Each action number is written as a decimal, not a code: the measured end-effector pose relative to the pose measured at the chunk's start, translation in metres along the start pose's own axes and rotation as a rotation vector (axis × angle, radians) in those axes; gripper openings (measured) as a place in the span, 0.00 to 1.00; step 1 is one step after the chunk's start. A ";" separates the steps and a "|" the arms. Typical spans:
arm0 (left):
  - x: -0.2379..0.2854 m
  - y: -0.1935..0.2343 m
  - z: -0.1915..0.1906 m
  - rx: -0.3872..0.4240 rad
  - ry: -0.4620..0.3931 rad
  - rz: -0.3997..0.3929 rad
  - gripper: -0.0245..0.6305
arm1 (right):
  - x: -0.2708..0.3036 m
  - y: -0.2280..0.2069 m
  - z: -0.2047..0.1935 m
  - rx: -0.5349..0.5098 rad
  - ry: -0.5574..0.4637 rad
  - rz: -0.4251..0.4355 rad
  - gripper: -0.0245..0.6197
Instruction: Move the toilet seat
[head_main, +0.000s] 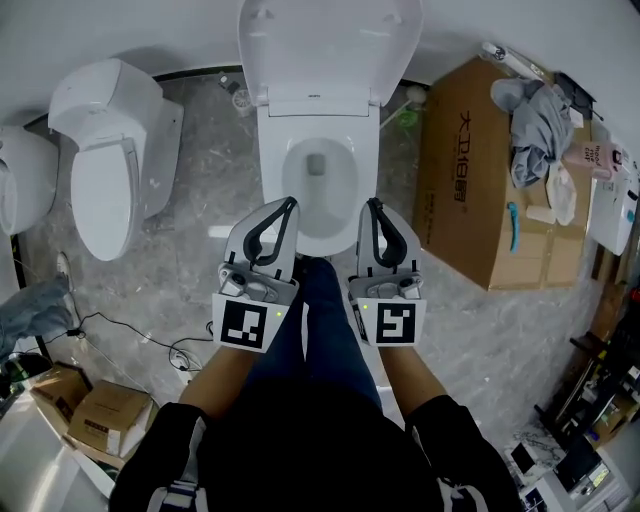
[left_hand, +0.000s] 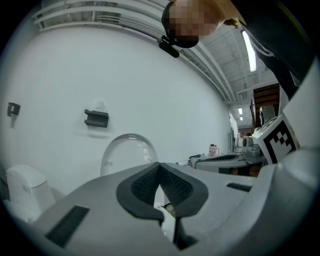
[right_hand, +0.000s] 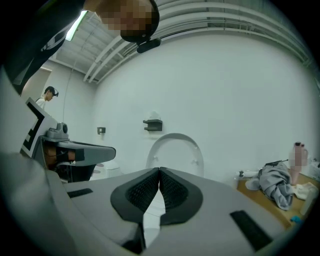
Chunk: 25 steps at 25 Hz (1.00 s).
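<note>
Since the toilet seat (head_main: 328, 45) stands raised against the white wall at 12 o'clock, leaving the rim of the toilet bowl (head_main: 272, 170) bare, either the lift is done or a lowering is not yet begun; I cannot tell which. Neither tool touches it. The left gripper (head_main: 288, 206) and right gripper (head_main: 373, 206) hover at the bowl's front edge, jaws pressed together on nothing. Around lies a grey marbled floor (head_main: 205, 190), with a second toilet (head_main: 105, 150) at 10 o'clock, a cardboard box (head_main: 470, 180) bearing a grey cloth (head_main: 535, 120) at 2 o'clock, and small cartons (head_main: 100, 410) at 8 o'clock.
</note>
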<state>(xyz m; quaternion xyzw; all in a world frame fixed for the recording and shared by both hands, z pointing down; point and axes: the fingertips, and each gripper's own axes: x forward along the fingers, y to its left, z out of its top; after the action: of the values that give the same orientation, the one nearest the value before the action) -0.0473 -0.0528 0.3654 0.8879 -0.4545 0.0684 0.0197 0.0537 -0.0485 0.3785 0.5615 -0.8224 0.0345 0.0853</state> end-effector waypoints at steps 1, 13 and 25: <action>0.002 0.000 -0.004 0.002 -0.001 0.001 0.04 | 0.001 0.000 -0.007 -0.003 0.007 0.004 0.07; 0.020 0.002 -0.068 -0.037 0.048 -0.010 0.04 | 0.017 -0.005 -0.072 0.025 0.042 -0.013 0.07; 0.033 0.009 -0.124 -0.015 0.079 0.000 0.04 | 0.029 -0.008 -0.123 0.033 0.068 0.002 0.07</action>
<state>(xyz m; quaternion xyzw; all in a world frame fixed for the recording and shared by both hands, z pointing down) -0.0482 -0.0720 0.4921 0.8843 -0.4540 0.0999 0.0441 0.0632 -0.0591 0.5042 0.5604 -0.8189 0.0674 0.1040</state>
